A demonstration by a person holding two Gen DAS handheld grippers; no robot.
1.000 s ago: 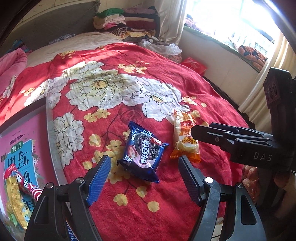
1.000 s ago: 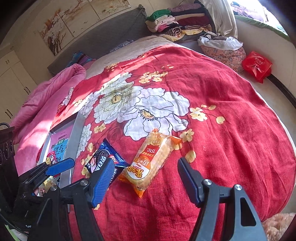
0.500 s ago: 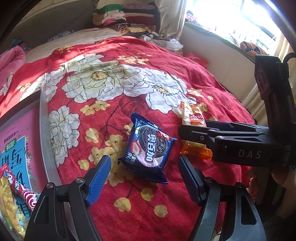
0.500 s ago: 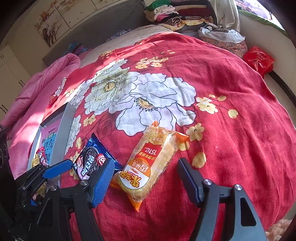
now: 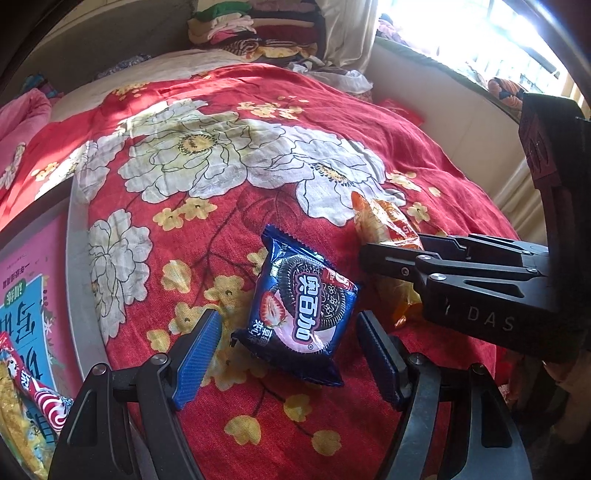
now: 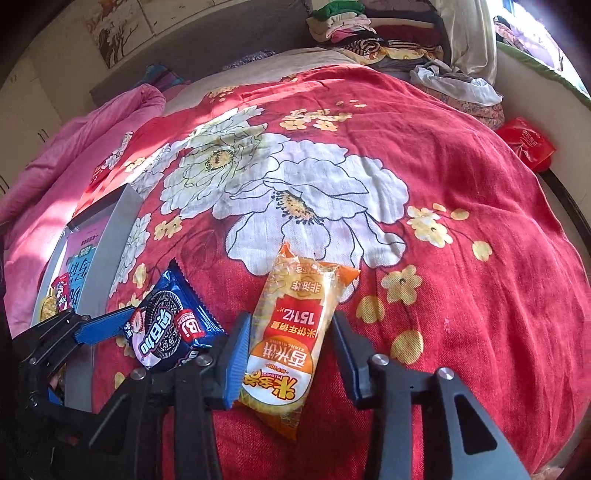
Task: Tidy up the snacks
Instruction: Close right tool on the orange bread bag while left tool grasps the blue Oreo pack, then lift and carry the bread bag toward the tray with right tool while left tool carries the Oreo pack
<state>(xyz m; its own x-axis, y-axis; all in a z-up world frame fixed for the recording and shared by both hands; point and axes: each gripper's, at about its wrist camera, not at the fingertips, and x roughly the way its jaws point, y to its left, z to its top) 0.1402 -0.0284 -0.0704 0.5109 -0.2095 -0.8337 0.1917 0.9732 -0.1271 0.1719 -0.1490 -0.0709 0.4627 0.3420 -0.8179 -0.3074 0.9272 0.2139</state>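
Two snack packets lie on the red floral bedspread (image 6: 461, 177): the right gripper (image 6: 286, 350) has just narrowed its jaws around the orange crinkly rice-cracker packet (image 6: 295, 332), readying a lift, while the left gripper (image 5: 291, 354) stands released astride the dark-blue foil biscuit packet (image 5: 303, 306).

- A red bedspread printed with large white peonies and small yellow blossoms (image 6: 461, 177) covers the bed.
- A pink quilt, bunched up (image 6: 74, 147), lies along the bed's left edge.
- A pile of folded clothes in mixed colours (image 6: 369, 29) sits at the bed's far end, against a pale curtain (image 5: 347, 29).
- A shiny red plastic bag (image 6: 528, 144) rests off the right side.
- A landscape painting (image 6: 114, 26) hangs above the grey headboard (image 6: 207, 44).
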